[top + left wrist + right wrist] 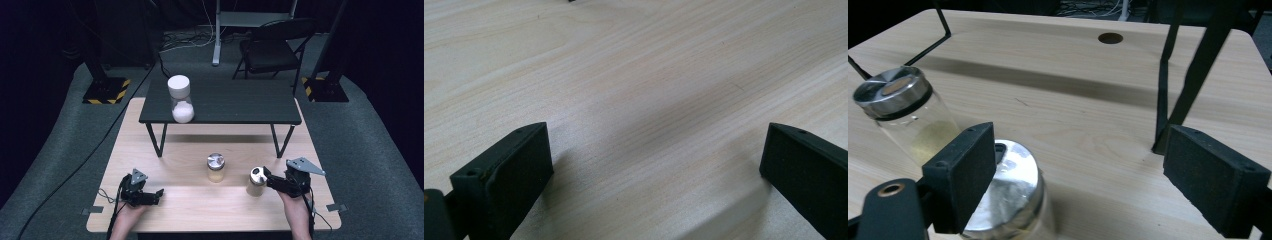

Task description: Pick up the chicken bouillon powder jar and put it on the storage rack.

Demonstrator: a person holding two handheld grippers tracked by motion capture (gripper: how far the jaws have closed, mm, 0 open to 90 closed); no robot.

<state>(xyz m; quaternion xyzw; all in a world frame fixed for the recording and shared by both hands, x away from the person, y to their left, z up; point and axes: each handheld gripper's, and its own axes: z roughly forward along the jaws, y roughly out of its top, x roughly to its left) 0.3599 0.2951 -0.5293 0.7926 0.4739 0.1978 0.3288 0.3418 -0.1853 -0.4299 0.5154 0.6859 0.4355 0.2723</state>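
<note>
Table: pale wood, with a low black shelf standing on thin legs across its far half. On the shelf's left end sits a tall white-capped jar, part full of white grains.

Two small steel-capped jars stand upright on the open near half. The middle jar is near the table's centre. The right jar stands to its right and a little nearer me, the two apart.

My right hand-held gripper is the one near the work. It lies roughly level, pointing left, and the right jar is at its tips, just left of it. In the right gripper view the jar's cap sits low beside the left pad and mostly outside the gap, not centred between the pads. Jaws wide, nothing gripped. Whether the pad touches the cap I cannot tell. The jar's long axis is vertical, so I judge the gap must shift toward the jar to bracket its body.

My left hand-held gripper rests at the near left, well apart from both jars, jaws wide over bare wood.
</note>
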